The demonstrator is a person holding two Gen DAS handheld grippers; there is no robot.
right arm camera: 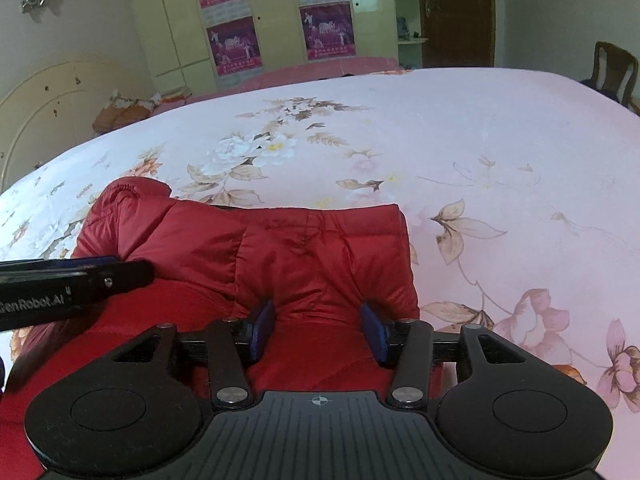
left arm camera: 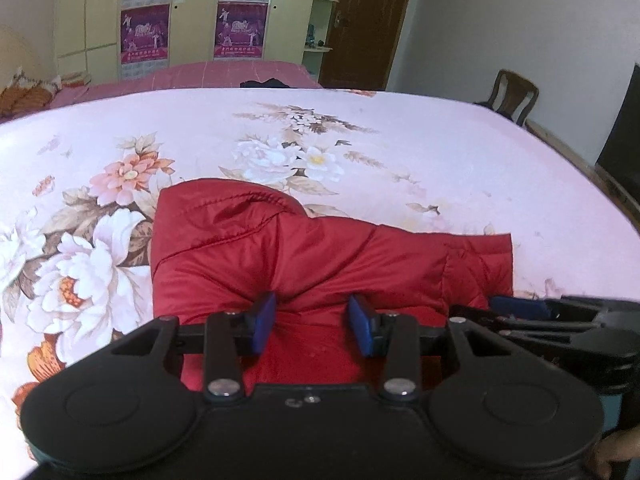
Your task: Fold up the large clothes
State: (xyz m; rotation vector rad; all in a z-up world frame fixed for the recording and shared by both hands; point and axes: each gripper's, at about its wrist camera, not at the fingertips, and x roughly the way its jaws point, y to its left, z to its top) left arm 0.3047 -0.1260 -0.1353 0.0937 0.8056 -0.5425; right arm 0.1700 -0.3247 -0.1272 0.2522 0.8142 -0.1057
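A red padded jacket (left arm camera: 320,248) lies folded in a thick bundle on the near part of the floral bedsheet (left arm camera: 400,152). My left gripper (left arm camera: 313,322) is shut on a bunched fold at the jacket's near edge, and the cloth puckers against its blue pads (left arm camera: 264,320). In the right wrist view the jacket (right arm camera: 304,248) fills the gap of my right gripper (right arm camera: 318,330), whose pads press into a raised fold. The two grippers sit side by side: the right one shows at the left view's right edge (left arm camera: 520,308), and the left gripper (right arm camera: 92,268) shows at the right view's left edge.
The pink flowered sheet (right arm camera: 480,140) stretches far and to the right of the jacket. Beyond it are a red-covered bed (left arm camera: 224,74), a yellow wardrobe (left arm camera: 192,12), a brown door (left arm camera: 368,20) and a wooden chair (left arm camera: 514,94). A cream headboard (right arm camera: 44,100) stands at the left.
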